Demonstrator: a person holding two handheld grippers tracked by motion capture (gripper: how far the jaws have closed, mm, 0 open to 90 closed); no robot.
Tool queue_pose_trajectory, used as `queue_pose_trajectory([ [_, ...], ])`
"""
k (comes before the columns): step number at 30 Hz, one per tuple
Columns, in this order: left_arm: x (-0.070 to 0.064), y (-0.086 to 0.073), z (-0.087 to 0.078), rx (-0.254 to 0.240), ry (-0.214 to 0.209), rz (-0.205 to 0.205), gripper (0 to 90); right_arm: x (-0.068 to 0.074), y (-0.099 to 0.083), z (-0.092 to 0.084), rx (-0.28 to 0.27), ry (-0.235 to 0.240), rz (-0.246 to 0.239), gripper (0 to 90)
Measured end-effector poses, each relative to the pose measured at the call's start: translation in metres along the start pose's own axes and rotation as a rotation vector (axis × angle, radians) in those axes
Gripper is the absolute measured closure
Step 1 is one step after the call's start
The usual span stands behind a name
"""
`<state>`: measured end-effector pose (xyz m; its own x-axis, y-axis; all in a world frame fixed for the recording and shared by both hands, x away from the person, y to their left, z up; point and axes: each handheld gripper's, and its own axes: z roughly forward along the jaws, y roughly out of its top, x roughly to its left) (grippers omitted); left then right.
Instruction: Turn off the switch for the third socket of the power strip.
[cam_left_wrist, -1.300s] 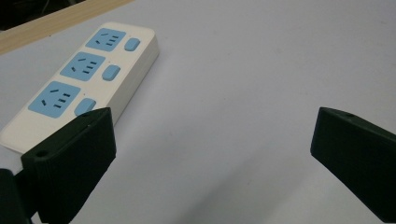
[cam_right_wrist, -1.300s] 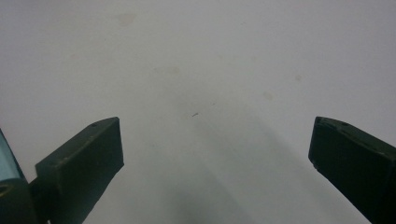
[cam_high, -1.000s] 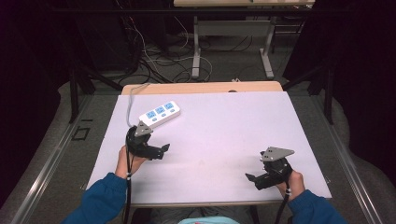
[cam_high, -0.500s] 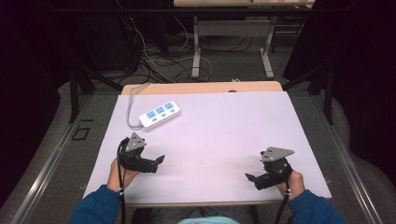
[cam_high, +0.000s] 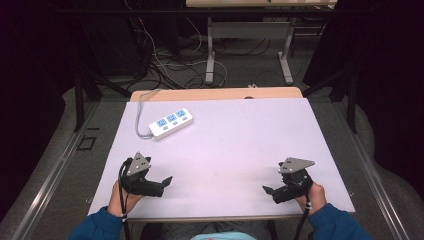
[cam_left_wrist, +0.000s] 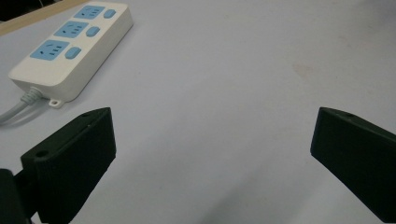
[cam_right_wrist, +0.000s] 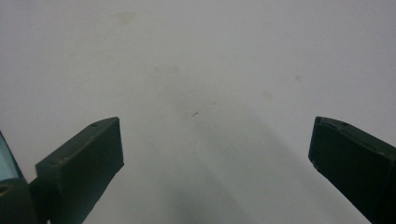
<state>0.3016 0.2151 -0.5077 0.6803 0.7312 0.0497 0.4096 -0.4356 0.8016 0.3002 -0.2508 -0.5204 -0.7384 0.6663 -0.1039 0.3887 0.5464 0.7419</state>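
Both my grippers, left gripper (cam_high: 165, 182) and right gripper (cam_high: 269, 192), rest low at the table's (cam_high: 240, 145) near edge, jaws wide and empty, probably parked at rest, with the power strip (cam_high: 171, 123) lying untouched far-left, well apart.

1. The left tongs (cam_left_wrist: 210, 158) stand wide apart, their two black jaws rising from the near edge with bare white tabletop (cam_left_wrist: 224, 84) between them.
2. A white power strip (cam_left_wrist: 70, 46) with three blue sockets lies far left, its grey cord (cam_left_wrist: 11, 112) trailing off left.
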Motion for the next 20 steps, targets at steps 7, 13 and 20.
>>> queue_pose_trajectory([
  [7, -0.004, -0.011, -0.009, -0.005, -0.006, 0.012, 0.0, 0.000, 0.000, 0.000, 0.008, 0.003, -0.002, 2.5],
  [13, -0.007, -0.019, -0.014, 0.005, -0.016, 0.007, 0.0, 0.000, 0.000, 0.000, 0.008, 0.004, -0.002, 2.4],
  [20, -0.004, -0.019, -0.014, 0.002, -0.011, 0.006, 0.0, 0.000, 0.000, 0.000, -0.002, -0.006, -0.002, 2.3],
])
